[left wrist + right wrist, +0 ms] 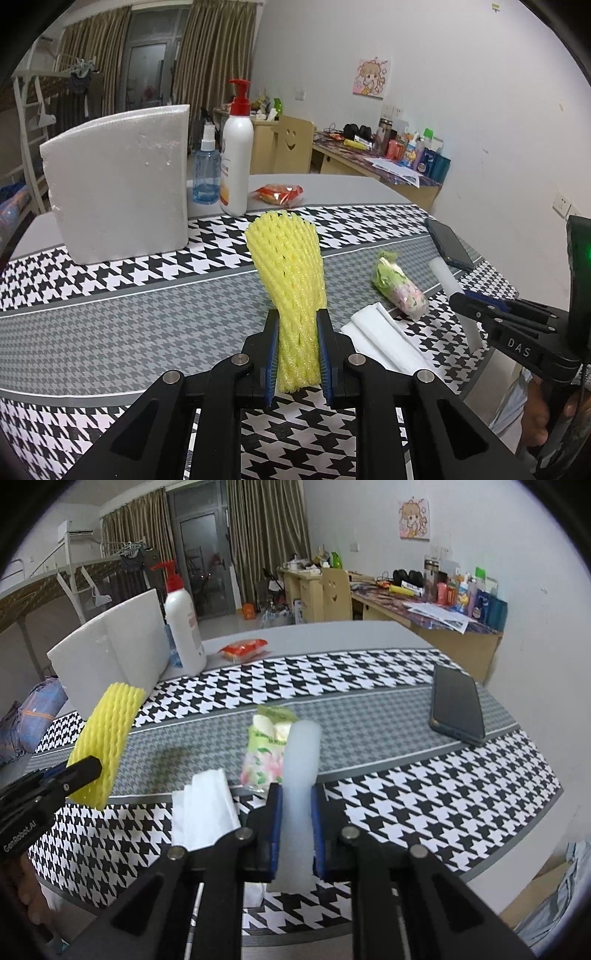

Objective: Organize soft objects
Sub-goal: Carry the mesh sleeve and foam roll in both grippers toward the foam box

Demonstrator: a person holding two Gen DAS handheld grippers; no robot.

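Note:
My left gripper (297,317) is shut on the lower part of a yellow foam net sleeve (286,266), held upright above the houndstooth tablecloth (129,325). In the right wrist view that sleeve (105,738) and the left gripper (83,771) show at the left. Between the blue pads of my right gripper (297,794) stands a white foam strip (301,760), gripped and lifted off the table. Just behind the strip lies a green and pink tissue pack (264,749). A folded white sheet (205,808) lies on the cloth to its left.
A large white styrofoam block (118,184) stands at the back left, with a spray bottle (205,173) and a red-capped lotion bottle (236,158) beside it. A red snack packet (279,194) lies behind them. A dark phone (458,705) rests at the right.

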